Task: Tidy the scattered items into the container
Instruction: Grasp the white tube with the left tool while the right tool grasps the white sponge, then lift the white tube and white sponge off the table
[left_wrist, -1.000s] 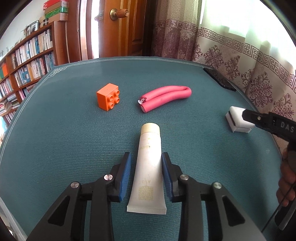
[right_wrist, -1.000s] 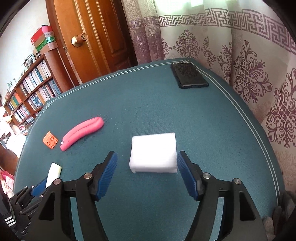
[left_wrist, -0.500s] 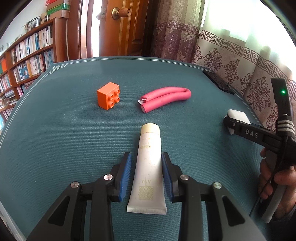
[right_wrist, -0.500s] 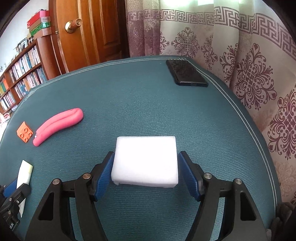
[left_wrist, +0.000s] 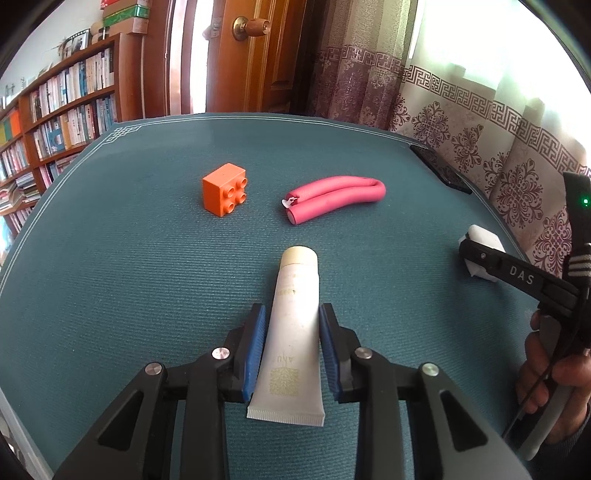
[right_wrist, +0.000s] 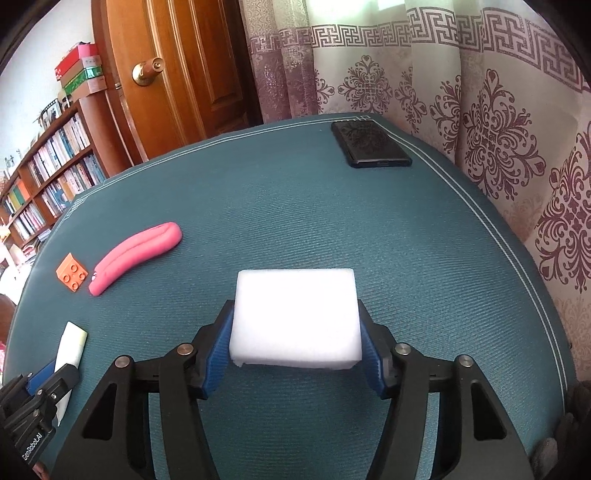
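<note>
A cream-coloured tube (left_wrist: 297, 269) lies on the teal table with its cap pointing away. My left gripper (left_wrist: 292, 309) is shut on the tube's middle, both blue pads against its sides. My right gripper (right_wrist: 294, 310) is shut on a white sponge block (right_wrist: 295, 295), also seen at the right as the sponge (left_wrist: 484, 236). An orange toy brick (left_wrist: 224, 189) and a folded pink foam roller (left_wrist: 334, 197) lie loose farther back. No container shows in either view.
A black phone (right_wrist: 369, 144) lies at the table's far right corner near the patterned curtain (right_wrist: 498, 129). A wooden door (left_wrist: 258, 55) and a bookshelf (left_wrist: 55, 122) stand behind the table. A hand (left_wrist: 546, 373) holds the right gripper's handle.
My right gripper moved forward around the sponge and closed on it. My left gripper's pads narrowed onto the tube. Brick and roller stayed put.
</note>
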